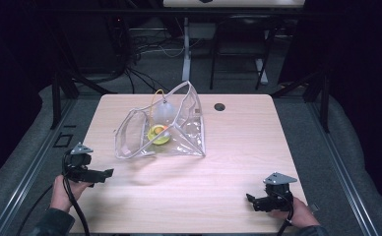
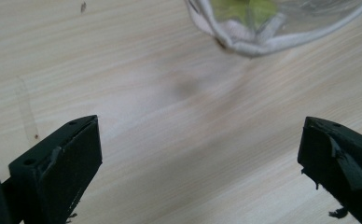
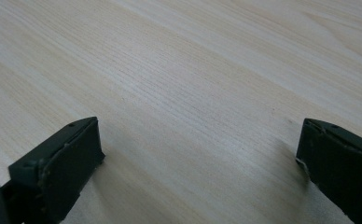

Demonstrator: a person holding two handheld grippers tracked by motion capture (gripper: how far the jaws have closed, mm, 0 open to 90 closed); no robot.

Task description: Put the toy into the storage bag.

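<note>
A clear plastic pouch (image 1: 179,129) with a white zip edge stands open on the light wood table (image 1: 228,162), left of centre. Inside it lie a yellow-green round item (image 1: 159,134) and a pale rounded object with a yellow cord (image 1: 162,112). My left gripper (image 1: 108,173) is held low near the table's left edge, a short way below the pouch, jaws wide open and bare. In the left gripper view the pouch's zip edge (image 2: 258,44) sits ahead of the open gripper (image 2: 200,149). My right gripper (image 1: 249,199) rests at the front right, open over bare wood (image 3: 198,93).
A small dark round hole (image 1: 219,106) marks the table's far side. Behind the table stand dark frame legs and cables on the floor (image 1: 140,54). Metal rails run along both sides of the table.
</note>
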